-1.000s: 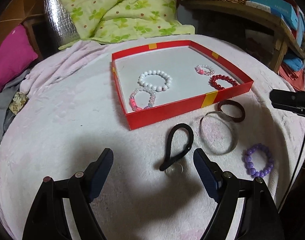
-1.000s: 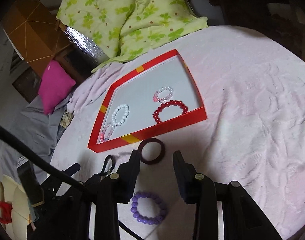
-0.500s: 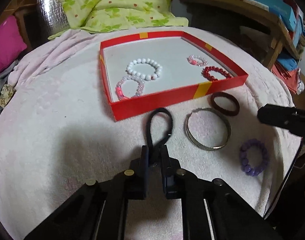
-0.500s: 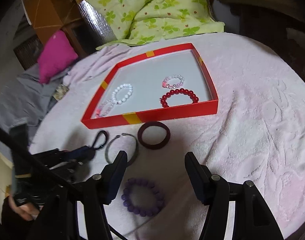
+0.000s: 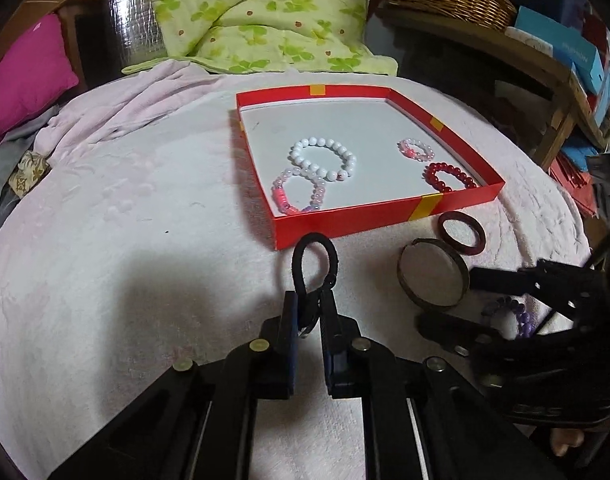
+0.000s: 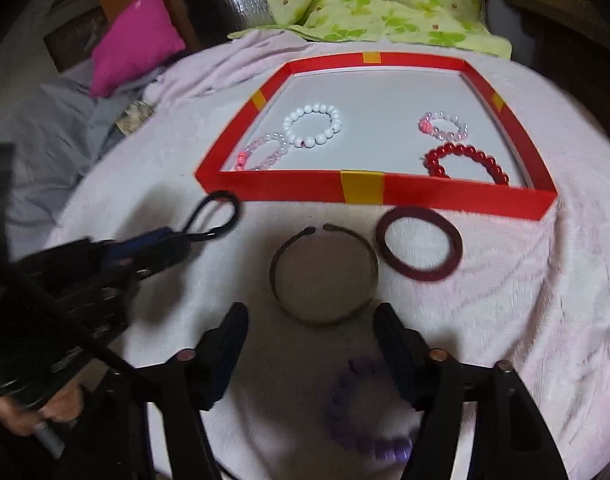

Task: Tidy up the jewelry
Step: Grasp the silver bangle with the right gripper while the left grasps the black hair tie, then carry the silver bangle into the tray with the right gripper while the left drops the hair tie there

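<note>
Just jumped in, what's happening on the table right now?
A person is sorting jewelry into the red tray, which holds four bead bracelets. The left tongs are shut on the black loop. The right tongs, jaws just opening, sit over the metal bangle; the dark red ring and purple bracelet wait outside.

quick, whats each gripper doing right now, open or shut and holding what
left gripper: shut on the black hair tie.
right gripper: open, jaws have just been opening, holding nothing; the metal bangle lies just ahead of it.
</note>
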Available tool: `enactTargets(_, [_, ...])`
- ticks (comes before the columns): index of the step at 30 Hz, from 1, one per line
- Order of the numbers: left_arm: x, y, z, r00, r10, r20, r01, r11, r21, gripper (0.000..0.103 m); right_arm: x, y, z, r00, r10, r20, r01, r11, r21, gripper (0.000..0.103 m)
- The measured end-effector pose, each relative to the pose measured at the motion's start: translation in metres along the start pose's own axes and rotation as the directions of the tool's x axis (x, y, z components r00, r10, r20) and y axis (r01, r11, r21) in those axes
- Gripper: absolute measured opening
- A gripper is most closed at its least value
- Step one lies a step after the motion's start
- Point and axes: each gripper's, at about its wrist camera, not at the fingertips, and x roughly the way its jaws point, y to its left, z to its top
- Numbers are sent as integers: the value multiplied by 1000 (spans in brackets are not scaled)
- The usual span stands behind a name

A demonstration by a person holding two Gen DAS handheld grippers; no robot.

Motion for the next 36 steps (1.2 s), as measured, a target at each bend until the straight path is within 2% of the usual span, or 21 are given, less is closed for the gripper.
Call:
enactTargets(2, [-3, 4, 0, 1000, 0, 6, 0, 1000, -11, 11, 5, 9, 2, 998, -52, 26, 53, 998, -39, 71])
enactTargets(4, [-7, 7, -1, 1000, 4, 14, -4, 1000, -17, 11, 8, 13, 2, 994, -95, 44, 98, 994, -55, 62])
enactTargets(5, [-8, 8, -1, 1000, 7, 17, -7, 1000, -18, 11, 8, 14, 1, 993, -108, 52, 111, 992, -64, 62])
enactTargets(9, [-15, 12, -1, 999, 5, 38, -4, 1000, -26, 11, -1, 13, 0, 993, -96, 67, 101, 992, -69, 62])
enactTargets(14, [-27, 13, 2, 997, -26, 79, 28, 999, -31, 11, -31, -8, -4, 991, 44, 126, -43, 999, -14, 62])
enactTargets(18, [-38, 6, 3, 990, -55, 128, 55, 998, -3, 11, -55, -38, 0, 963, 157, 219, -182, 978, 100, 62])
enactTargets(20, [-43, 2, 5, 985, -67, 156, 65, 998, 17, 11, -63, -54, 2, 952, 167, 255, -211, 965, 158, 62])
enactTargets(23, [-46, -7, 5, 980, -72, 186, 64, 997, 51, 11, -73, -77, 2, 945, 114, 306, -194, 950, 245, 62])
enactTargets(26, [-48, -14, 6, 975, -78, 206, 63, 995, 79, 11, -77, -91, 1, 943, 86, 321, -189, 934, 303, 62])
enactTargets(31, [-49, -25, 6, 969, -80, 235, 54, 992, 117, 11, -83, -101, 1, 944, 49, 327, -167, 924, 343, 62])
enactTargets(36, [-42, -33, 7, 972, -75, 223, 46, 990, 131, 11, -90, -111, 2, 941, 31, 337, -161, 917, 365, 62])
